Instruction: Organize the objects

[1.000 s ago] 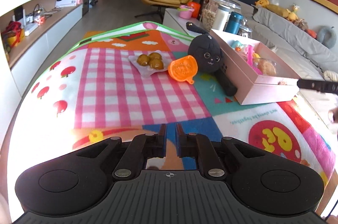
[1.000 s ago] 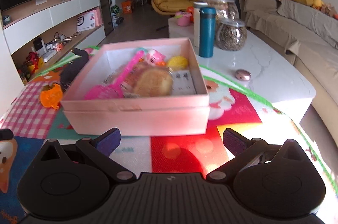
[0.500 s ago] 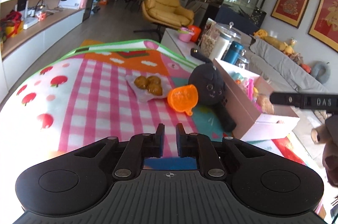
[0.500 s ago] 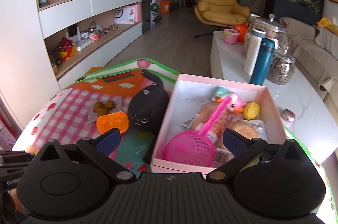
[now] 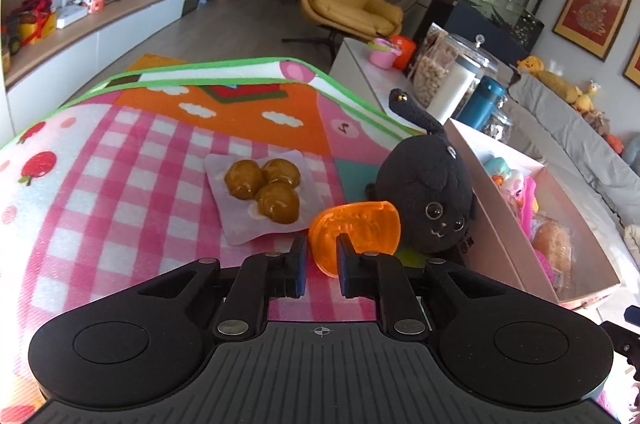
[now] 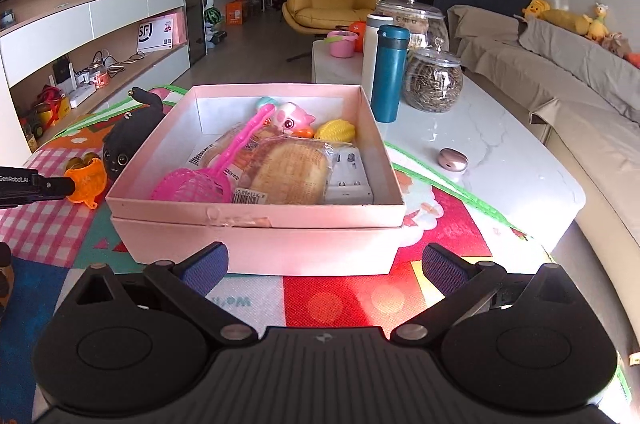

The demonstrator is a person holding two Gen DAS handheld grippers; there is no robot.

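Observation:
An orange pumpkin-shaped toy (image 5: 360,230) stands on edge on the play mat, leaning against a black plush cat (image 5: 432,199). My left gripper (image 5: 322,264) is right at it, its jaws opening by a narrow gap, with the toy's near edge between the fingertips and no pad visibly pressing. A wrapper with three brown balls (image 5: 264,187) lies just left of it. The pink box (image 6: 256,224) holds a pink scoop, packed bread and small toys. My right gripper (image 6: 324,264) stands open and empty before the box's near wall. The left gripper's finger (image 6: 40,183) shows beside the orange toy (image 6: 86,179).
Behind the box, on the white marble table (image 6: 500,151), stand a blue bottle (image 6: 390,71), a white bottle and glass jars (image 6: 434,83). A small pink case (image 6: 452,159) lies there too. A covered sofa runs along the right and shelves along the left.
My left gripper has moved forward across the mat up to the orange toy, and its jaws have parted a little. The right gripper's view rose, then dropped back close to the box.

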